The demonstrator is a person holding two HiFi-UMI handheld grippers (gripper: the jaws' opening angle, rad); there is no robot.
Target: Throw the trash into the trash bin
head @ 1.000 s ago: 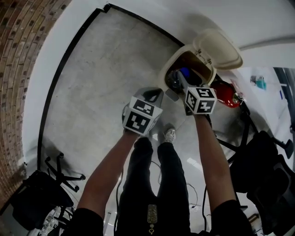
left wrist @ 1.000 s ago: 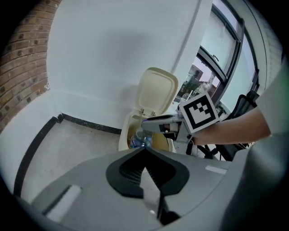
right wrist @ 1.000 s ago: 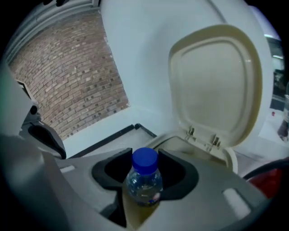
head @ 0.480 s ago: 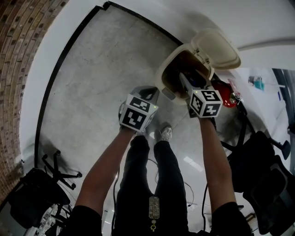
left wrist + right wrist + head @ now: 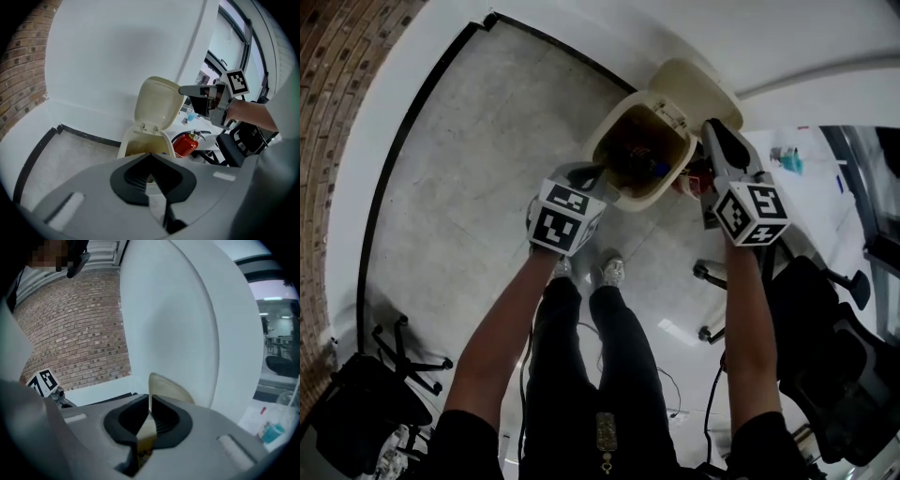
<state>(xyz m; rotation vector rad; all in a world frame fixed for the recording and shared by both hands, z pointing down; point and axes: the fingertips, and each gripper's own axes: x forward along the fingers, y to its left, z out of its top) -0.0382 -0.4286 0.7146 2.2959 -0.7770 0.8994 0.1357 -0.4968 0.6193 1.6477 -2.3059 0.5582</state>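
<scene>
Trash [image 5: 643, 157] is seemingly lying in the open trash bin [image 5: 628, 197] already, with the left gripper [image 5: 596, 172] holding its empty jaws pressed together and the right gripper [image 5: 712, 128] hanging beside the rim, its empty jaws just closing.

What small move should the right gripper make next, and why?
Probably tip the raised cream lid forward to shut the cream plastic trash bin. The right gripper sits beside the lid, its jaws have just been closing with nothing between them, and trash already lies inside the bin.
</scene>
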